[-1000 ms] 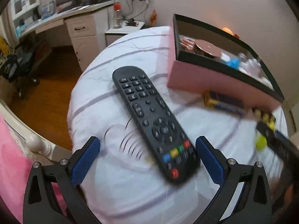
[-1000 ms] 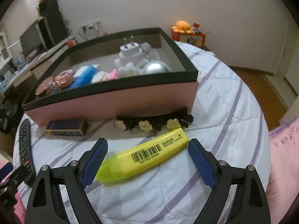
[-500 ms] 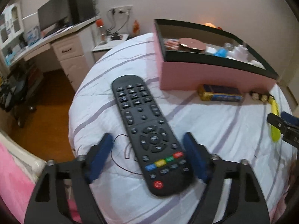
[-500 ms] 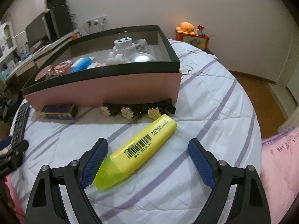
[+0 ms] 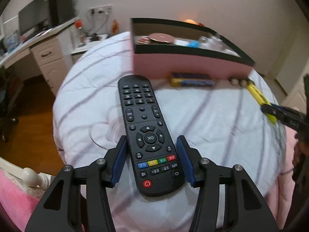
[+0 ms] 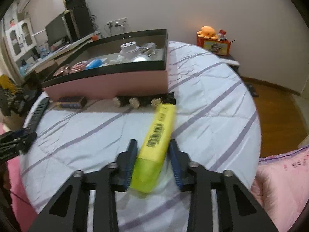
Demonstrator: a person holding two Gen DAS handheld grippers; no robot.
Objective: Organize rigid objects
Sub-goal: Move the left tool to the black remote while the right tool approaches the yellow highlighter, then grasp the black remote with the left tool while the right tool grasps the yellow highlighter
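Left gripper (image 5: 152,160): narrowed since earlier, now clamping the remote (image 5: 148,133). Right gripper (image 6: 153,158): likewise closed onto the highlighter (image 6: 156,145).

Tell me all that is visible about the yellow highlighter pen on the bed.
The yellow plastic highlighter pen is flat-sided and chunky, with a black barcode printed on its body and a greener, translucent cap at the near end. It lies on the striped white bedcover. The right gripper has its blue-padded jaws closed around it. Its far end almost reaches a black flowered hair clip.
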